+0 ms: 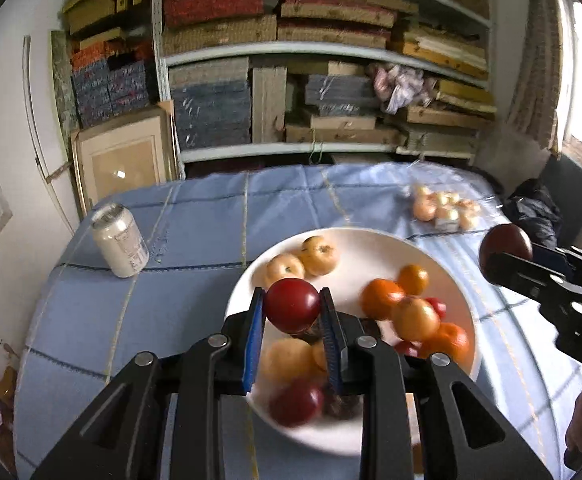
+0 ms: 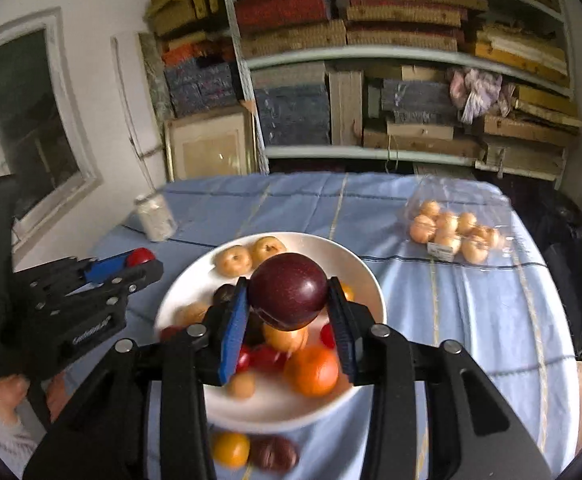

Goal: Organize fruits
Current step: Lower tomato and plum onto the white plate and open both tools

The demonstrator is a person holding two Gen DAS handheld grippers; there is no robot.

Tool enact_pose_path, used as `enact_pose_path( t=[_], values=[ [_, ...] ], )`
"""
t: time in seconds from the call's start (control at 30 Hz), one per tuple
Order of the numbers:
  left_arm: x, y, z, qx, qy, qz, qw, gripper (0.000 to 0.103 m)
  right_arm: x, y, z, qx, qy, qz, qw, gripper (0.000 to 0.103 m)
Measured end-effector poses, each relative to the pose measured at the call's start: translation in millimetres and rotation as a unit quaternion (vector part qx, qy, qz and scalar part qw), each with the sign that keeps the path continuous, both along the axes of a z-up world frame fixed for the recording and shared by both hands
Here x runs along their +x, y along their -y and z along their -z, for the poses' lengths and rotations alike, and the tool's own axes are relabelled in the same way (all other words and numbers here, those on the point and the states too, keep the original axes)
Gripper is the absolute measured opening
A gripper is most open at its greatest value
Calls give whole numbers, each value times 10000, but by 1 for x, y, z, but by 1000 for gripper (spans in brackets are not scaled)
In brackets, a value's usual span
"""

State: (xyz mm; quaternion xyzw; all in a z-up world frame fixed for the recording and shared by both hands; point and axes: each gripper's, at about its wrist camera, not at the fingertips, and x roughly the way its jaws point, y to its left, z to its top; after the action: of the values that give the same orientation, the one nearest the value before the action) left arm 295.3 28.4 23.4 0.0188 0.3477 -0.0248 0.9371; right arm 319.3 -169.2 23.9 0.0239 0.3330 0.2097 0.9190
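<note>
A white plate (image 1: 371,240) on the blue tablecloth holds mixed fruit: yellow apples (image 1: 319,254), oranges (image 1: 381,298) and red fruits (image 1: 295,402). My left gripper (image 1: 291,304) is shut on a red tomato (image 1: 291,304) and holds it above the plate's left part. My right gripper (image 2: 287,300) is shut on a dark purple plum (image 2: 287,296) above the plate (image 2: 355,268). In the left wrist view the right gripper with the plum (image 1: 505,242) is to the right of the plate. In the right wrist view the left gripper with the tomato (image 2: 141,257) is left of the plate.
A drink can (image 1: 121,240) stands at the table's far left. A clear bag of small yellow-brown fruits (image 1: 445,208) lies at the far right. An orange (image 2: 230,449) and a dark fruit (image 2: 275,454) lie on the cloth in front of the plate. Shelves of stacked boxes stand behind the table.
</note>
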Motion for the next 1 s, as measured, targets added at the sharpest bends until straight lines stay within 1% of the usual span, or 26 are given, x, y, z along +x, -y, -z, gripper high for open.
enact_pose_path(
  t=[0.07, 0.13, 0.27, 0.3, 0.33, 0.37, 0.4, 0.43, 0.5, 0.53, 0.57, 0.6, 0.63, 0.67, 0.7, 0.73, 0.8, 0.9, 0.93, 0.97, 1.0],
  values=[
    [18, -3, 16, -27, -180, -44, 9998, 27, 26, -13, 17, -114, -235, -27, 9997, 38],
    [29, -6, 29, -64, -287, -64, 9995, 27, 44, -24, 30, -225, -371, -53, 9990, 38],
    [46, -10, 50, -134, -452, -101, 9988, 28, 65, -39, 49, -387, -564, -112, 9976, 39],
    [48, -11, 52, -142, -469, -122, 9987, 36, 69, -42, 53, -421, -612, -136, 9971, 39],
    [48, -12, 54, -168, -468, -146, 9987, 51, 71, -43, 55, -446, -612, -109, 9971, 43],
    [46, -14, 54, -213, -445, -189, 9986, 58, 71, -43, 55, -469, -595, -60, 9971, 52],
    [44, -17, 53, -248, -414, -243, 9985, 68, 70, -41, 53, -443, -559, -39, 9974, 53],
    [41, -19, 51, -276, -374, -285, 9985, 72, 64, -37, 47, -352, -486, -37, 9982, 54],
    [30, -25, 41, -342, -254, -381, 9984, 73, 49, -26, 33, -207, -298, 7, 9993, 54],
    [21, -31, 34, -410, -182, -436, 9980, 73, 36, -18, 21, -105, -142, 21, 9998, 56],
    [13, -34, 29, -468, -143, -484, 9976, 73, 21, -9, 9, -16, 37, 44, 10000, 62],
    [4, -38, 24, -554, -104, -536, 9970, 75, 3, 0, -2, 69, 248, 94, 9996, 67],
    [-10, -44, 19, -688, -45, -597, 9958, 84, -11, 7, -10, 133, 405, 138, 9990, 76],
    [-21, -47, 16, -772, 9, -653, 9949, 88, -33, 18, -18, 228, 638, 203, 9975, 86],
    [-33, -49, 14, -849, 70, -703, 9939, 91, -54, 28, -21, 319, 843, 271, 9956, 90],
    [-46, -50, 13, -909, 121, -719, 9932, 91, -70, 36, -22, 389, 964, 313, 9941, 94],
    [-73, -45, 19, -947, 131, -681, 9931, 91, -107, 53, -10, 522, 1196, 428, 9905, 95],
    [-100, -26, 38, -852, 47, -576, 9947, 91, -136, 69, 21, 584, 1229, 598, 9889, 96],
    [-105, -17, 45, -787, -1, -508, 9956, 91, -142, 74, 37, 611, 1147, 686, 9891, 96],
    [-110, -6, 51, -676, -49, -404, 9969, 91, -142, 76, 48, 535, 965, 787, 9908, 97],
    [-114, 4, 56, -567, -63, -302, 9979, 91, -136, 76, 54, 413, 702, 764, 9937, 97]
  ],
)
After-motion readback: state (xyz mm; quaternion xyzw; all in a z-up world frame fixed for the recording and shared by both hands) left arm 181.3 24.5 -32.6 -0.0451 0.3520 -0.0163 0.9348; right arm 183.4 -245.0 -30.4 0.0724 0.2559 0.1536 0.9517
